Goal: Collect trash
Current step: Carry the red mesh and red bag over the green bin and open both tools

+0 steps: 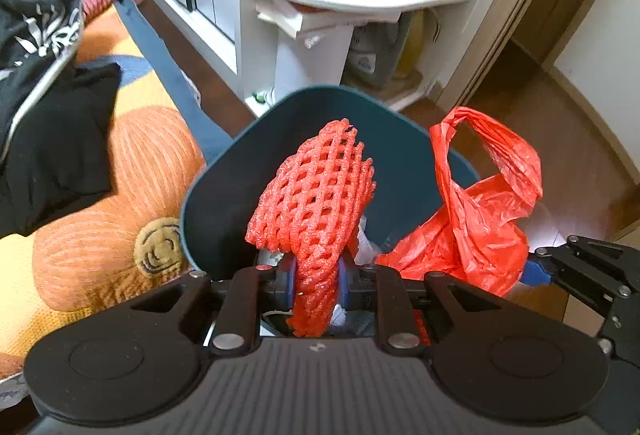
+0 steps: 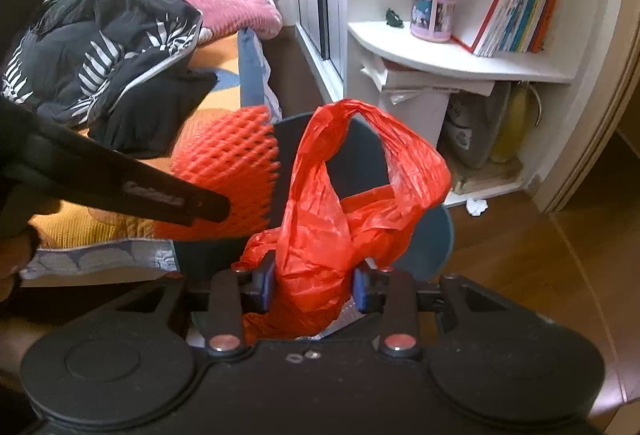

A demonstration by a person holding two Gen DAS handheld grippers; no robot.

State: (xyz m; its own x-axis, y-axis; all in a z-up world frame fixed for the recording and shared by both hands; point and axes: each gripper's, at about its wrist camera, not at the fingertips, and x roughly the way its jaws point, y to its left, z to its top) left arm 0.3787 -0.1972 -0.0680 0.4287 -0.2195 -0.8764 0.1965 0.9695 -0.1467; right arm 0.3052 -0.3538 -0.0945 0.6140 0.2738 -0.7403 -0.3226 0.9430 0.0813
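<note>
Clamped between my left gripper (image 1: 316, 281) fingers is a red foam fruit net (image 1: 316, 191), springy open lattice, held at its narrow end so the wide end stands over the dark blue bin (image 1: 224, 195) at frame centre. Over in the right view, my right gripper (image 2: 314, 285) pinches a crinkly red plastic bag (image 2: 344, 203) low in its bunched body, handles looping upward; it hangs above the same bin, ready, I judge, to drop in beside the bed's orange quilt (image 1: 120, 163) at the left

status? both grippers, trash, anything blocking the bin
Left hand-held gripper shut on foam net. Right hand-held gripper shut on red plastic bag. Both above the bin; nothing blocking.
</note>
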